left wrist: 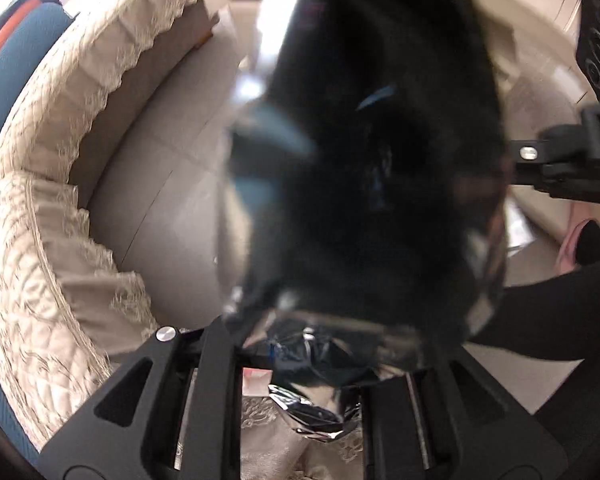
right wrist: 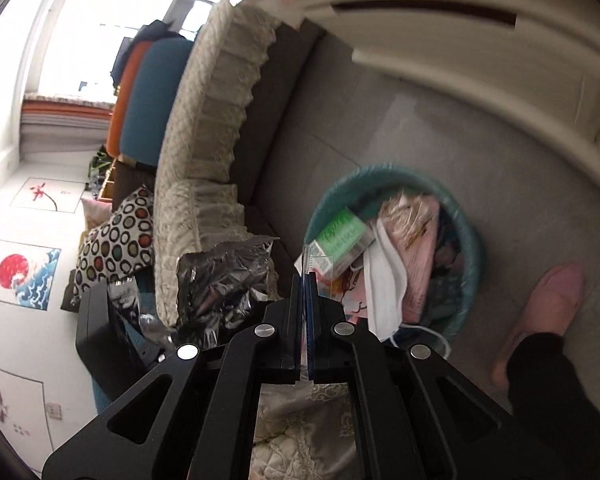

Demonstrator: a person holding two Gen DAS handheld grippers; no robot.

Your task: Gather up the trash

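My left gripper (left wrist: 300, 344) is shut on a crumpled foil snack bag (left wrist: 312, 412), silver inside and dark outside; its blurred dark bulk (left wrist: 380, 160) fills the middle of the left wrist view. The same bag (right wrist: 224, 280) shows in the right wrist view, left of my right gripper (right wrist: 305, 280). My right gripper is shut on the thin edge of a clear wrapper (right wrist: 312, 258) that sticks up past the tips. A teal trash basket (right wrist: 470, 240) stands on the floor beyond, holding a green-and-white box (right wrist: 340, 236), a white mask and pink wrappers.
A sofa with a cream lace cover (right wrist: 204, 160) runs along the left; it also shows in the left wrist view (left wrist: 40, 200). A patterned cushion (right wrist: 116, 240) lies on it. A cream table (right wrist: 480, 40) stands at the upper right. A pink slipper (right wrist: 548, 308) stands by the basket.
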